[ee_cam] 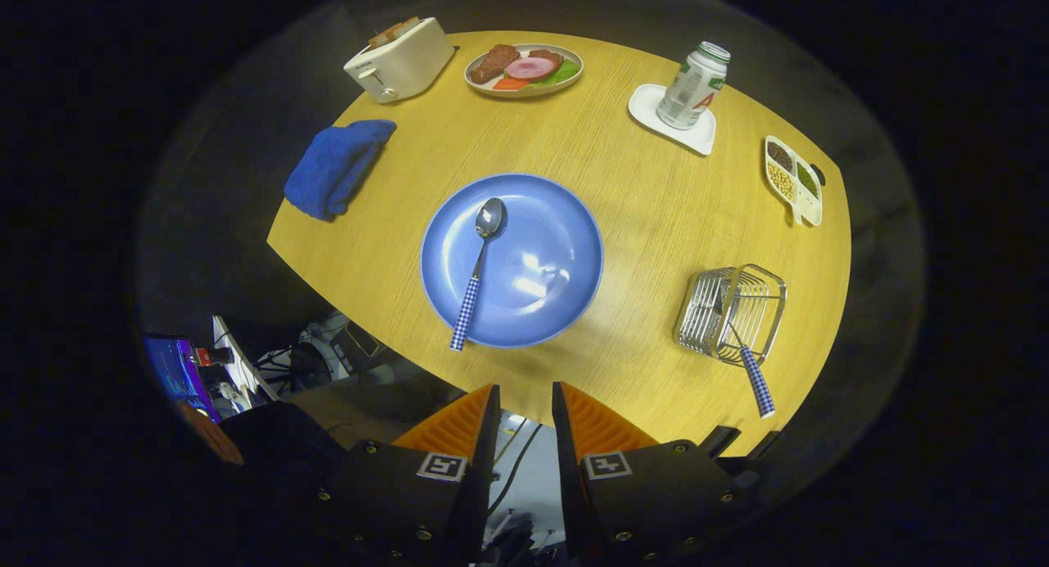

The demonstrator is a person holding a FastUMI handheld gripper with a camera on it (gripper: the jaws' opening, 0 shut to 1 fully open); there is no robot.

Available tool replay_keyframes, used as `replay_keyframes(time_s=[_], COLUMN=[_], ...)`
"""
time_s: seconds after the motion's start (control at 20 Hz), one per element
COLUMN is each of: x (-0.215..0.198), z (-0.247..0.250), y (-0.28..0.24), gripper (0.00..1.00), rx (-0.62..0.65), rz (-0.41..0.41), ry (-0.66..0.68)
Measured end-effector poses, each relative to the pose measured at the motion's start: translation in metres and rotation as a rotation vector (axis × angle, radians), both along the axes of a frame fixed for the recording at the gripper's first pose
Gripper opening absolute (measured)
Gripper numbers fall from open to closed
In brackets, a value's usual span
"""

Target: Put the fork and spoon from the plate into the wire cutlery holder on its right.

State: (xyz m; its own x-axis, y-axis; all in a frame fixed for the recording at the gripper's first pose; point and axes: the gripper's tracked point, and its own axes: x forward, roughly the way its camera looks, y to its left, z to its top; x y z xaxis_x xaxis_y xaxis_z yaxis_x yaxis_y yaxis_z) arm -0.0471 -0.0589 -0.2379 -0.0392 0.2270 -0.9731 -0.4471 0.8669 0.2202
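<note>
A blue plate (549, 223) lies in the middle of the wooden table, well ahead of my fingers. On its left half rests a spoon (478, 270) with a blue checked handle that overhangs the plate's near rim. To the plate's right stands the wire cutlery holder (732, 309), and the fork (747, 362) leans in it with its checked handle sticking out toward me. My gripper (524, 396) hovers high above the table's near edge. Its fingers stand a narrow gap apart and hold nothing.
A blue cloth (338, 167) lies left of the plate. At the back are a toaster (399, 59), a dish of food (524, 69), and a can (693, 86) on a white coaster. A divided snack tray (793, 179) sits far right. Clutter lies below the table's left edge.
</note>
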Motion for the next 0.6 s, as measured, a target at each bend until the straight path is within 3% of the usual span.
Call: replay_keyframes(time_s=[0.6], x=[-0.001], z=[-0.033], y=[0.065], gripper=[0.38], rx=[0.009], rz=[0.024], ry=[0.047])
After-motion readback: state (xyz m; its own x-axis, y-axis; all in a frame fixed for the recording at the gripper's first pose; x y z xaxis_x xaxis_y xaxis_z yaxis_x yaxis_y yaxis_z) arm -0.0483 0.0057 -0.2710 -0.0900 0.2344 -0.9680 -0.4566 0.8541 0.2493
